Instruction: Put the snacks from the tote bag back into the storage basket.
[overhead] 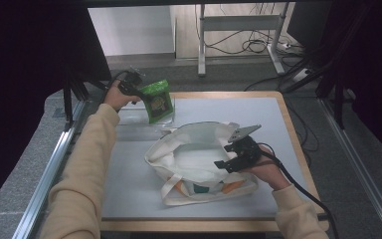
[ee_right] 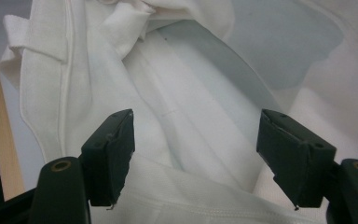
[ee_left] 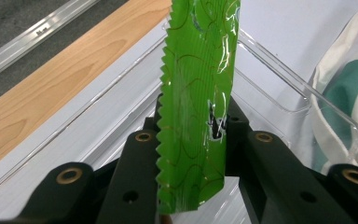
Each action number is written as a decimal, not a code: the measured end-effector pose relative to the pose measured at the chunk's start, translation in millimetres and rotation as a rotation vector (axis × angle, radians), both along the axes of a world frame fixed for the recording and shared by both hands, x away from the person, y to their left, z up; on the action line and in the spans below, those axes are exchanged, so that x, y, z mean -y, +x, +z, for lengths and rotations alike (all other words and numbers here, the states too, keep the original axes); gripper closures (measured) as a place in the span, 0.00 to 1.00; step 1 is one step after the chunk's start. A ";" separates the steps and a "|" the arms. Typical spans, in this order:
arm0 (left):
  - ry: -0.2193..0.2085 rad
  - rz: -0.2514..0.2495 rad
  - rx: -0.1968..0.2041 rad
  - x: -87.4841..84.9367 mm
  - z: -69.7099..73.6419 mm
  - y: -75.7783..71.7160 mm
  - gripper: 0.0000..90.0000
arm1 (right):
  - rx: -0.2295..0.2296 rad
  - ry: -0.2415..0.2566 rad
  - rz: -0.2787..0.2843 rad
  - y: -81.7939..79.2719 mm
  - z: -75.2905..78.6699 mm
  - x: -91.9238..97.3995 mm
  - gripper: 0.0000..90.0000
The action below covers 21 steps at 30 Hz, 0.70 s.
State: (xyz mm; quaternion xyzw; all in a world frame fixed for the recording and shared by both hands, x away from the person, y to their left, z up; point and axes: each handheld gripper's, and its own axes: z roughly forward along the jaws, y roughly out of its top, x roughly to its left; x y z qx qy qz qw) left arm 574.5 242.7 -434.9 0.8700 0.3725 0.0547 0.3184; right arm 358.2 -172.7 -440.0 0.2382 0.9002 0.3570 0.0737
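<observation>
A green snack packet [overhead: 158, 99] hangs upright over the table's far left, with my left gripper [overhead: 138, 94] shut on its edge. In the left gripper view the packet [ee_left: 196, 93] stands pinched between the two black jaws of that gripper [ee_left: 193, 133]. A white tote bag [overhead: 199, 159] lies in the middle of the table with its mouth open. My right gripper [overhead: 225, 157] sits at the bag's right rim. In the right gripper view my right gripper [ee_right: 196, 135] has its jaws wide apart above the white bag lining [ee_right: 74, 70], gripping nothing.
A clear plastic tray [overhead: 129, 125] lies on the grey mat under and left of the packet; its rim [ee_left: 279, 77] runs beside the bag. The wooden table edge [overhead: 298, 149] frames the mat. Cables and desk legs [overhead: 238, 45] stand on the floor beyond.
</observation>
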 end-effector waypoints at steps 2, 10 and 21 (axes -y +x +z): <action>-0.005 0.005 0.001 1.0 -1.1 1.4 0.83 | -0.002 -0.002 0.002 0.2 -0.9 -0.6 0.31; -0.017 0.039 0.026 4.4 -2.6 7.5 0.82 | -0.003 -0.005 0.001 0.3 -1.4 -0.9 0.31; -0.016 0.040 0.034 3.3 -3.7 7.0 0.82 | -0.005 -0.010 0.003 0.5 -1.8 -0.9 0.31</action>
